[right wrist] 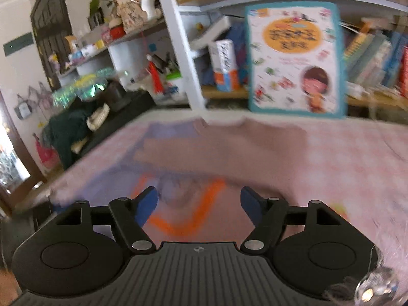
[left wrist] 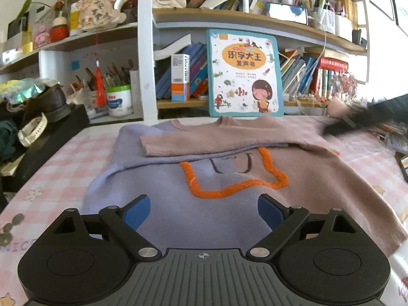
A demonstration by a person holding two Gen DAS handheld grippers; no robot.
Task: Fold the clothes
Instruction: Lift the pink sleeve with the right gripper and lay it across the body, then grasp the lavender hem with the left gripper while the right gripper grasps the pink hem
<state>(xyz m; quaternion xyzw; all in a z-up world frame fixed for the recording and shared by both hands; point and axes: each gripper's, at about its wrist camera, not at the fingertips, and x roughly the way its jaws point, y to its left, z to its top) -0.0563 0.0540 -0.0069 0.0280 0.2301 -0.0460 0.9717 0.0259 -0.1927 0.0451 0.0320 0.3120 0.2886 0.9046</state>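
Sweater-folding at the halfway mark: nearest to us, the left hand-held gripper (left wrist: pixel 202 213) hangs with its blue pads spread wide and nothing between them, just above the lavender front of the sweater (left wrist: pixel 178 204). The right hand-held gripper (right wrist: pixel 199 204) is likewise spread and empty; its view is smeared by motion, and we can make out only the orange outline on the sweater's chest beneath it.

The sweater lies flat on the surface (left wrist: pixel 63 153), which is covered by a pink checked cloth. Half of it is lavender, half dusty pink, with an orange loop (left wrist: pixel 229 188) stitched across the chest. One pink sleeve (left wrist: pixel 204 142) is already laid across the upper body, its cuff near the lavender shoulder. At the far right of the left view we see a dark sleeve and part of a hand (left wrist: pixel 339 109), blurred.

We judge the sleeve fold done on one side, with the pink side panel at the right not yet brought in. The next move calls for pinching an edge of that side and carrying it over the chest.

Behind the collar, a picture book (left wrist: pixel 244 74) leans upright against the shelves.
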